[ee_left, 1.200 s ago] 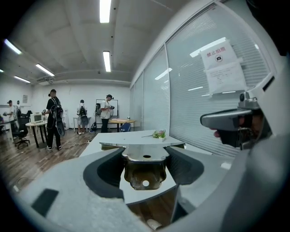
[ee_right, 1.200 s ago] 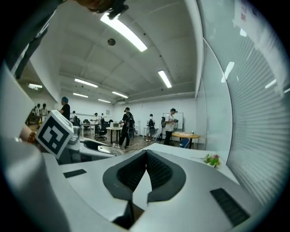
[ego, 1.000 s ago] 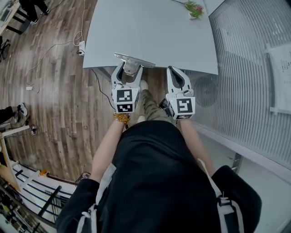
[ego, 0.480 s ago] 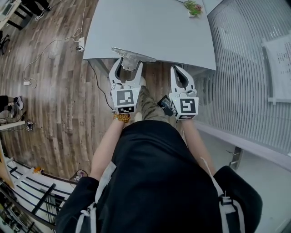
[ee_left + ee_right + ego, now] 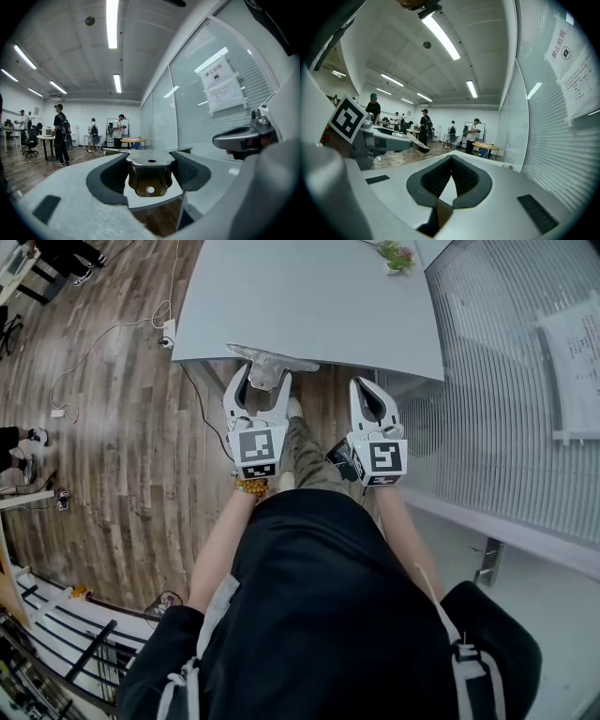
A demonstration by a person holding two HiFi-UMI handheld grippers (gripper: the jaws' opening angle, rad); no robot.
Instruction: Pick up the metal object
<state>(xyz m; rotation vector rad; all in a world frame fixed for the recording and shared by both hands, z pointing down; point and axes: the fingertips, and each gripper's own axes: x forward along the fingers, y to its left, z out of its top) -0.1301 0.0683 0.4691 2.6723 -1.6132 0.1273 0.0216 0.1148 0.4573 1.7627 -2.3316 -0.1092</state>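
Observation:
The metal object [image 5: 269, 363], a flat grey bracket with a bent tab and holes, hangs at the near edge of the grey table [image 5: 309, 296]. My left gripper [image 5: 262, 379] is shut on it. In the left gripper view the metal object [image 5: 151, 177] sits clamped between the two dark pads [image 5: 110, 176], its bent tab hanging toward the camera. My right gripper [image 5: 368, 390] hovers beside it to the right, below the table edge. Its jaws are shut, tips touching, with nothing between them in the right gripper view [image 5: 451, 158].
A small potted plant [image 5: 397, 256] stands at the table's far right. A window wall with blinds [image 5: 516, 381] runs along the right. Cables and a power strip [image 5: 168, 335] lie on the wood floor to the left. Several people [image 5: 61, 133] stand far off.
Both grippers have drifted slightly toward the table, the left one carrying the metal object with it. The grip has not changed.

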